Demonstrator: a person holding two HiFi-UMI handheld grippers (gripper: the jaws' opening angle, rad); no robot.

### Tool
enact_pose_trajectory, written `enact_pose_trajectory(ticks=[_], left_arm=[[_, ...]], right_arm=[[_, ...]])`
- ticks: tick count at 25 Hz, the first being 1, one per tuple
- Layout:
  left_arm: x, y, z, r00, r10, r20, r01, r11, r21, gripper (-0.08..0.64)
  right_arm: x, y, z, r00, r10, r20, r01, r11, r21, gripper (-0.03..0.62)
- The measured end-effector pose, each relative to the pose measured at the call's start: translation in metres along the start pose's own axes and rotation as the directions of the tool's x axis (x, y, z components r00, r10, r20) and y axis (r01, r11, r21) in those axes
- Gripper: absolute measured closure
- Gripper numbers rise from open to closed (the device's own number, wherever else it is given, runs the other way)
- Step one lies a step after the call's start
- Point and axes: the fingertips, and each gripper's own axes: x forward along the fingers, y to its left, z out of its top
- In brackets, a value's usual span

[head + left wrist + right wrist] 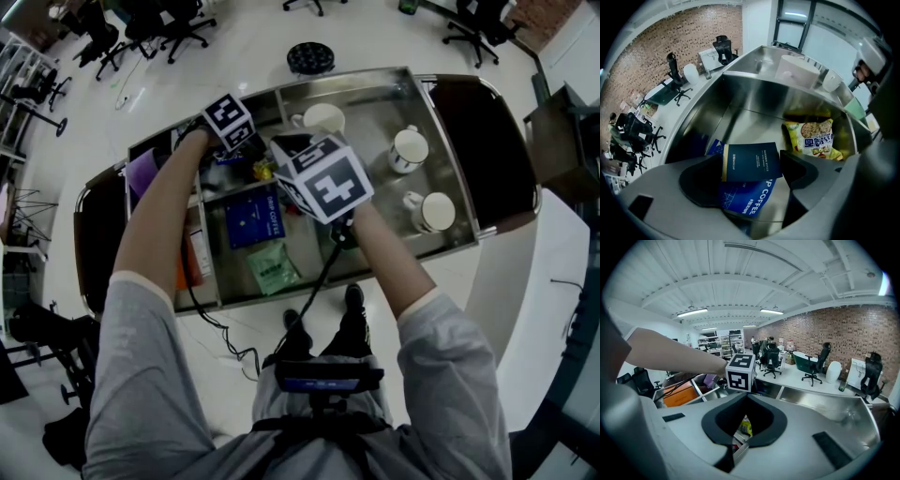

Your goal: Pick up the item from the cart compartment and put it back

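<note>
In the cart compartment (740, 103), left tongs (751, 160) pinching navy packet (749, 168) flat, long axis jaw to jaw, right tongs (746, 396) pressed together.

One steel cart (487, 225) carries three white mugs (323, 117) (409, 148) (431, 211). Its compartments hold one dark blue packet (751, 161), two brighter blue coffee packets (745, 199) (253, 216), one green sachet (274, 267) and one yellow snack bag (813, 136). Beyond it, office chairs crowd the floor, too many and too small to count.

cart (745, 108) brushed shiny metal; dark blue packet (751, 161) matt paper; snack bag (813, 138) glossy plastic.
</note>
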Motion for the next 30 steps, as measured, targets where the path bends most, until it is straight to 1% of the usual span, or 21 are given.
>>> enact_pose_trajectory(ticks=[8,15,19,22,25,27,30], left_arm=[[-0.003,0.002,0.002,1.000,0.007,0.017,-0.007,1.000,-0.022,0.172],[-0.016,0.001,0.009,0.997,0.032,0.073,-0.029,0.999,-0.039,0.172],[-0.030,0.001,0.013,0.989,0.059,0.138,-0.050,0.996,-0.069,0.172],[-0.043,0.000,0.013,0.976,0.091,0.199,-0.072,0.992,-0.100,0.172],[-0.057,-0.002,0.012,0.956,0.128,0.264,-0.094,0.986,-0.139,0.172],[-0.067,-0.003,0.012,0.936,0.162,0.312,-0.113,0.979,-0.170,0.172],[-0.085,-0.004,0.008,0.893,0.224,0.389,-0.142,0.963,-0.228,0.172]], right_arm=[[-0.001,-0.002,-0.001,1.000,0.008,0.010,-0.008,1.000,0.015,0.583],[-0.002,0.001,0.000,1.000,0.010,0.009,-0.010,1.000,0.013,0.583],[-0.003,0.003,0.001,1.000,0.007,0.007,-0.007,1.000,0.005,0.583],[-0.006,0.007,0.003,1.000,0.008,0.013,-0.008,1.000,0.002,0.583],[-0.009,0.010,0.004,1.000,0.008,0.018,-0.008,1.000,0.000,0.583],[-0.013,0.012,0.006,1.000,0.009,0.025,-0.009,1.000,0.003,0.583],[-0.018,0.015,0.008,0.999,0.005,0.032,-0.005,1.000,0.000,0.583]])
